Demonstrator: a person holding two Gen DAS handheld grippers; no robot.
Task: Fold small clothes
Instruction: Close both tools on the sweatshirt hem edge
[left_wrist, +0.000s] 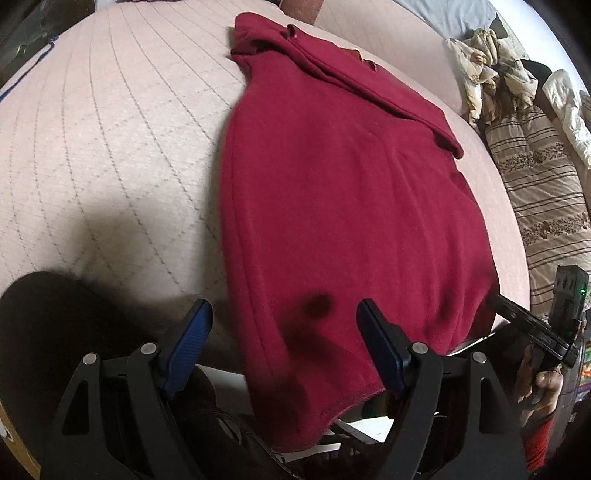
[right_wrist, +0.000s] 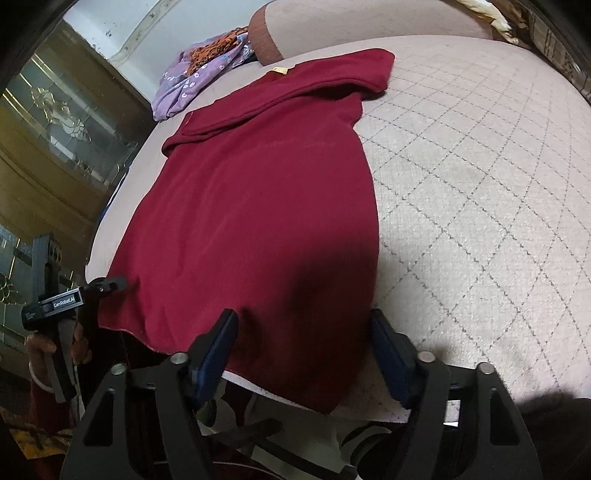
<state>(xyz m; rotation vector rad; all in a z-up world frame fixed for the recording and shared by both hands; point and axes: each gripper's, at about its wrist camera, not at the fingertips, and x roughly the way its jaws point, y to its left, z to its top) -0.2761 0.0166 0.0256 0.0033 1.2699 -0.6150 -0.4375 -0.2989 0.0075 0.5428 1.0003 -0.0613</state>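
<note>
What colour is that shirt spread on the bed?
Dark red, maroon all over. The shirt shows best in the right wrist view.

Soft matt maroon knit shirt (left_wrist: 332, 184) at centre frame. Quilted, stitched pale pink cloth on mattress (left_wrist: 110, 147). Matt black plastic left gripper (left_wrist: 284, 332), ribbed blue pads (left_wrist: 188, 347), shiny metal pins. Glossy glass cabinet (right_wrist: 55, 122) upper left.

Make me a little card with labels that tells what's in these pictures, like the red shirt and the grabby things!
garment: red shirt, lying flat, far sleeves folded in
surface: quilted pink bed cover
shirt hem: hangs slightly over the near edge
left hand-held gripper: open, at the hem's left corner
right hand-held gripper: open, at the hem's right corner
nearby: purple flowered cloth beyond the shirt
</note>
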